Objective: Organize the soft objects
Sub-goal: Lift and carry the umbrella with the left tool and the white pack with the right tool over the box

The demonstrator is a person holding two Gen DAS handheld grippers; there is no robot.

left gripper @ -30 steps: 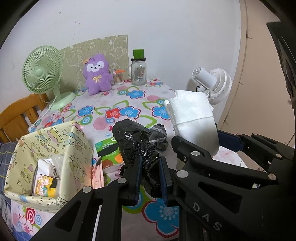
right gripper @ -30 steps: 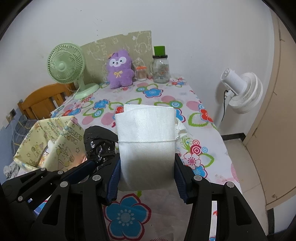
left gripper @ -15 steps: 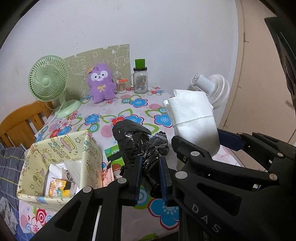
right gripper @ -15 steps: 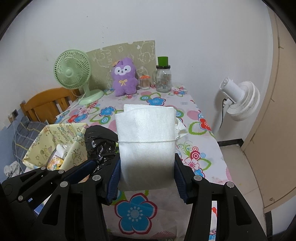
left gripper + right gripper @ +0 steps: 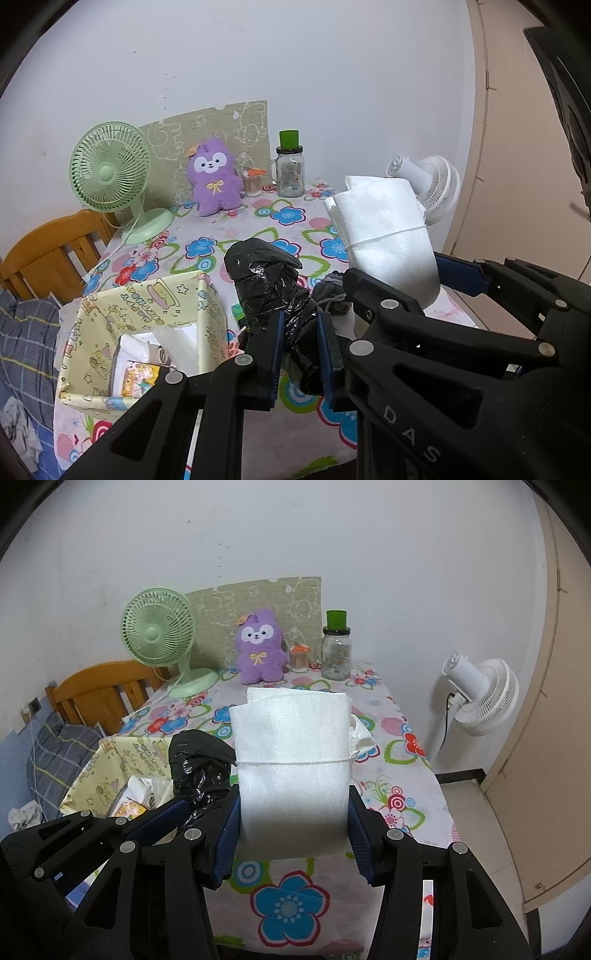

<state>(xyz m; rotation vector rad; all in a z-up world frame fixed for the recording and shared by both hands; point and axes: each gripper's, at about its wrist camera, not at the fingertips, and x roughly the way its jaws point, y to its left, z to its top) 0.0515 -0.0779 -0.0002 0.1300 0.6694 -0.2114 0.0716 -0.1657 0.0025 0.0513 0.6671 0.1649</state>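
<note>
My left gripper [image 5: 300,354] is shut on a crumpled black plastic bag [image 5: 273,288] and holds it above the table's near edge. My right gripper [image 5: 293,834] is shut on a white folded bundle tied with string [image 5: 293,753], also held in the air. The bundle also shows in the left wrist view [image 5: 388,240], to the right of the bag. The bag also shows in the right wrist view [image 5: 199,764], left of the bundle. A yellow patterned box [image 5: 147,310] with soft packets inside stands at the table's near left. A grey sock [image 5: 330,291] lies on the table behind the bag.
A flowered tablecloth [image 5: 399,760] covers the table. At the back stand a green fan [image 5: 110,173], a purple plush toy [image 5: 214,181], a small orange-lidded jar [image 5: 253,181] and a glass jar with a green lid [image 5: 290,170]. A white floor fan [image 5: 480,698] stands right; a wooden chair [image 5: 48,254] left.
Both grippers have drawn back from the table and risen, still holding the bag and the bundle. More of the table's near edge and the floor shows now.
</note>
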